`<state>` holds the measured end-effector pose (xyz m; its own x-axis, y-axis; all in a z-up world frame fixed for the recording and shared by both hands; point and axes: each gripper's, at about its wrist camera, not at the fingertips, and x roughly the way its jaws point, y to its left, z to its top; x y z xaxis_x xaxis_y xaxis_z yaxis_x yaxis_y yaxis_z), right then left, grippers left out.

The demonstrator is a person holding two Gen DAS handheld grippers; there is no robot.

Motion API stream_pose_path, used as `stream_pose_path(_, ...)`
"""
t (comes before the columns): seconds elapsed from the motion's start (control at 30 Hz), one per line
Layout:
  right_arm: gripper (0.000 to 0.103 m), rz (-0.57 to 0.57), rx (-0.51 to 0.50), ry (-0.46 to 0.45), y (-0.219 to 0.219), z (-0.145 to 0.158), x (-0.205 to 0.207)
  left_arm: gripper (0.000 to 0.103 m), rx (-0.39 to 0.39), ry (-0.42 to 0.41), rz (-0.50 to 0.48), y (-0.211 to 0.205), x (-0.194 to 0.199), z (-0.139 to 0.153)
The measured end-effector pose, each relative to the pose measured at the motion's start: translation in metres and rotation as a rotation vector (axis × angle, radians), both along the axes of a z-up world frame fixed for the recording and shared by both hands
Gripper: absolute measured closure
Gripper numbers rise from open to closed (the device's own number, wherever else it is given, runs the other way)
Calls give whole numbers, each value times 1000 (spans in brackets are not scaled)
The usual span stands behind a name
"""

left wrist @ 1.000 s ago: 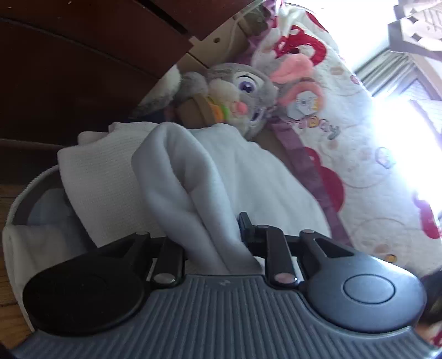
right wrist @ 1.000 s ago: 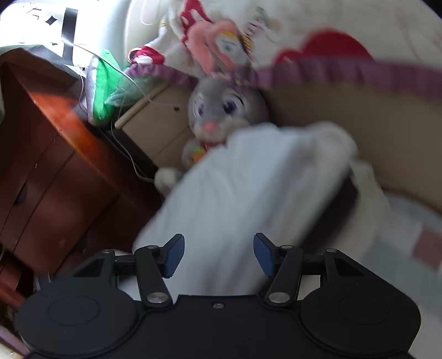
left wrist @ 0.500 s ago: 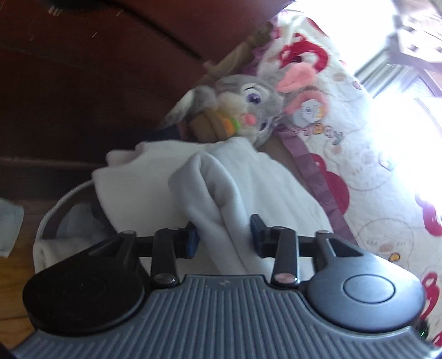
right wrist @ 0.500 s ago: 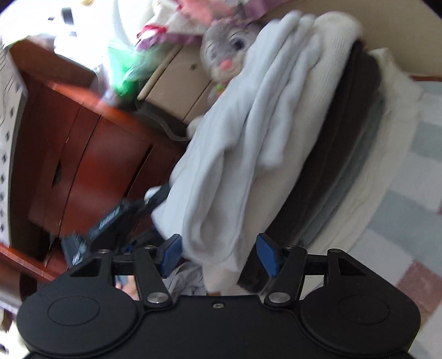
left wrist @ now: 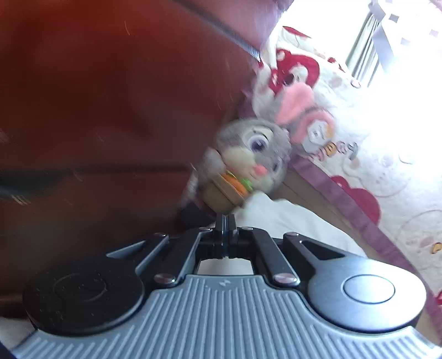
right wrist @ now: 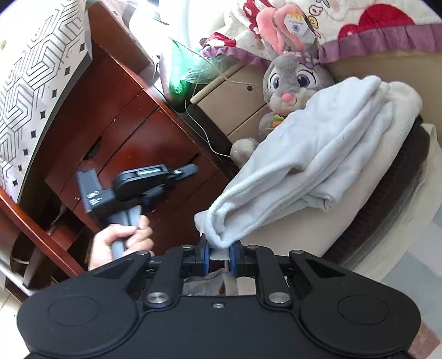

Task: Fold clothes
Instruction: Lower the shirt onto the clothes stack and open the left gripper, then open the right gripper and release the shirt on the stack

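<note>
The right gripper (right wrist: 219, 255) is closing on the end of a white fleece garment (right wrist: 312, 154), a small fold of its edge caught between the blue pads (right wrist: 205, 258), which stand only a narrow gap apart. The garment stretches up and away from the gripper to the top of a pile of folded clothes (right wrist: 392, 176), where it lies bunched over a cream knit and a dark brown layer beneath it. Just behind the pile sits a grey plush rabbit (right wrist: 292, 80) with pink ears, leaning against a patterned blanket (right wrist: 386, 19) with a purple frill. To the left, a hand (right wrist: 121, 240) grips the handle of the left gripper (right wrist: 190, 168), which is held in the air in front of a reddish-brown wooden cabinet (right wrist: 132, 143), well apart from the garment. In the left wrist view, blurred by motion, the left gripper (left wrist: 225, 221) is fully closed with its fingers pressed together and nothing between them; it points toward the plush rabbit (left wrist: 248, 154), with white cloth (left wrist: 287, 221) showing just beyond and below the fingertips and the dark cabinet (left wrist: 110, 110) filling the left side.
</note>
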<state>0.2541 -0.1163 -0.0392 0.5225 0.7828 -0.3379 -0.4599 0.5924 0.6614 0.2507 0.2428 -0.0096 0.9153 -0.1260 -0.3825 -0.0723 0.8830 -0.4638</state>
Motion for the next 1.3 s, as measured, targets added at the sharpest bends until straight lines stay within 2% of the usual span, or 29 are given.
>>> stream_pose_path(0.07,86,-6,-53,26,4,-8,0,99,-54,62,-35,8,-4,-10)
stream_pose_path(0.13,85,-18,-91,29,5,-12,-3,91,-107,125,-85,14,-7,-26)
stream_pose_path(0.17,84,-23,-105,24,5,-14,-4,84,-114,138,-90,15,-10,-34)
stream_pose_path(0.2,82,-18,-119,12,5,-13,-5,74,-118,148,-97,15,-13,-43)
stream_pose_path(0.23,82,-13,-133,1,6,-13,-6,71,-113,148,-109,14,-18,-51)
stream_pose_path(0.33,82,23,-267,-64,11,-13,-7,69,-130,149,-133,11,-30,-75)
stream_pose_path(0.4,82,38,-324,-72,12,-13,-7,66,-182,121,-138,12,-37,-87)
stream_pose_path(0.53,82,51,-268,-51,0,-14,-3,54,-278,83,-156,12,-36,-98)
stream_pose_path(0.57,81,54,-246,-43,-4,-14,-3,45,-296,78,-161,12,-35,-99)
stream_pose_path(0.6,76,54,-216,-25,-9,-14,-3,40,-313,78,-164,11,-33,-101)
stream_pose_path(0.63,60,52,-179,-3,-17,-15,-7,40,-326,89,-162,10,-29,-104)
stream_pose_path(0.67,54,48,-137,15,-24,-15,-10,40,-339,99,-160,8,-25,-107)
stream_pose_path(0.7,50,44,-100,32,-27,-17,-7,45,-350,105,-160,6,-21,-109)
stream_pose_path(0.73,50,41,-62,48,-29,-19,-4,56,-351,92,-175,4,-19,-109)
stream_pose_path(0.77,50,37,-24,64,-32,-21,-1,90,-333,66,-210,1,-18,-106)
stream_pose_path(0.8,50,32,10,83,-34,-23,3,90,-296,39,-235,-3,-18,-100)
stream_pose_path(0.87,49,14,50,125,-34,-29,10,91,-161,-17,-240,-10,-20,-77)
stream_pose_path(0.9,49,-3,67,144,-34,-32,15,91,-171,-44,-237,-5,-20,-66)
stream_pose_path(0.93,72,-12,90,160,-33,-35,18,91,-188,-70,-229,0,-19,-55)
stream_pose_path(0.97,89,-3,128,172,-32,-37,20,91,-216,-85,-207,8,-17,-48)
stream_pose_path(1.07,89,35,227,191,-20,-34,18,91,-251,-61,-128,26,-2,-46)
stream_pose_path(1.1,89,45,236,202,-13,-33,18,90,-224,0,-96,28,7,-55)
stream_pose_path(1.2,82,49,31,222,6,-27,20,87,-226,225,-76,31,28,-93)
stream_pose_path(1.23,80,47,-21,211,7,-25,19,87,-238,231,-67,33,26,-99)
stream_pose_path(1.27,78,41,-17,199,0,-21,18,86,-250,201,-59,35,20,-101)
stream_pose_path(1.3,71,28,-5,186,-8,-17,17,83,-248,172,-47,36,14,-99)
